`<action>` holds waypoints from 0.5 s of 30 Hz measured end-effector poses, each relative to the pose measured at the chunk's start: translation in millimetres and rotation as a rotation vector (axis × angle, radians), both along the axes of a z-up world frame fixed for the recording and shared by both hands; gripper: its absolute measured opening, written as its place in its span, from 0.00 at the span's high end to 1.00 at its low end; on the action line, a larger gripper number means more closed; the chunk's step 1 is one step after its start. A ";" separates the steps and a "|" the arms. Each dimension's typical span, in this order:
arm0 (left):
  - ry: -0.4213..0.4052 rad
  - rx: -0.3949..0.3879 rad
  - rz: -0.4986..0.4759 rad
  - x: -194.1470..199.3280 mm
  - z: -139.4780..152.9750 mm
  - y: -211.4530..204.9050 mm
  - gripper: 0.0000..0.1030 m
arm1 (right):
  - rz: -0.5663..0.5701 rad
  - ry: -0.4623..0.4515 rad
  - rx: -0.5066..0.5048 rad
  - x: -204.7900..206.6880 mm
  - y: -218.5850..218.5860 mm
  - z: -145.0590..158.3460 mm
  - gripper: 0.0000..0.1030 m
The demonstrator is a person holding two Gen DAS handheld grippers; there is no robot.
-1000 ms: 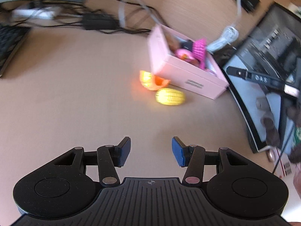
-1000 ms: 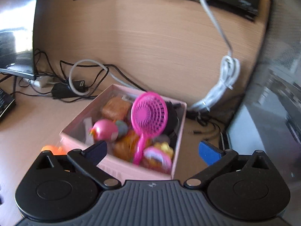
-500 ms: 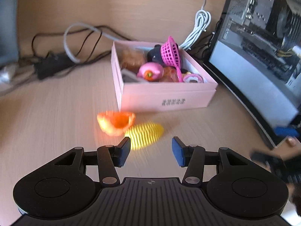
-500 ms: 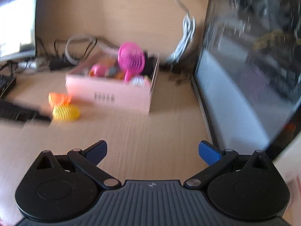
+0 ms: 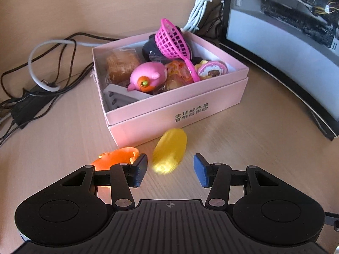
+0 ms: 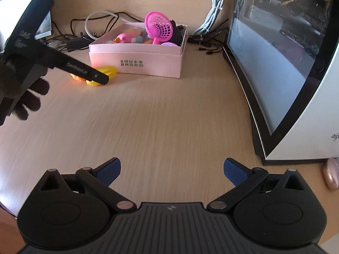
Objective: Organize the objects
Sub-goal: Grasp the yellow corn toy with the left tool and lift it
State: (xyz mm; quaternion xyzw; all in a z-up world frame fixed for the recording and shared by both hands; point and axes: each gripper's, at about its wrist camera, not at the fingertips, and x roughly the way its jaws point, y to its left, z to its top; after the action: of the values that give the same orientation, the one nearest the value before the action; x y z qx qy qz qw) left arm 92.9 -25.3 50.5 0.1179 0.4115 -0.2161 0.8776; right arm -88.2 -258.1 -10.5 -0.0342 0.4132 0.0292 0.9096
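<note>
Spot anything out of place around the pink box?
Two toys lie on the desk outside the pink box, against its front wall: a yellow corn-like piece and an orange piece. The rest are inside. The pink scoop pokes above the rim.

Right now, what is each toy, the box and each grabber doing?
pink box: open, full of toys.
yellow toy: on the desk, outside the box.
orange toy: on the desk beside it, partly hidden.
pink net: sticking out of the box.
left gripper: open, empty, by the yellow toy.
right gripper: open wide, empty.
</note>
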 end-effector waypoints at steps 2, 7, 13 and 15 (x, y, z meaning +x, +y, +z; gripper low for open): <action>0.005 0.009 -0.004 0.6 -3.2 -2.7 0.49 | -0.009 0.011 0.002 -0.8 -1.4 -1.8 0.00; 0.016 0.005 -0.024 -2.8 -8.2 -8.7 0.66 | -0.037 0.022 0.058 -4.6 -11.7 -2.3 0.00; 0.073 -0.051 0.049 -4.9 -5.2 -2.7 0.66 | -0.048 0.039 0.061 -0.1 -17.7 -5.8 0.00; 0.105 -0.088 0.070 -6.1 -3.3 1.8 0.66 | -0.044 0.043 0.067 0.8 -18.2 -6.2 0.00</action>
State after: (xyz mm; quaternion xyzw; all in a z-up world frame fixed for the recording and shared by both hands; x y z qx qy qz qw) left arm 86.8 -23.6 47.2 0.0532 0.4507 -0.2090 0.8662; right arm -87.5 -276.2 -16.7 0.0060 0.4321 0.0239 0.9015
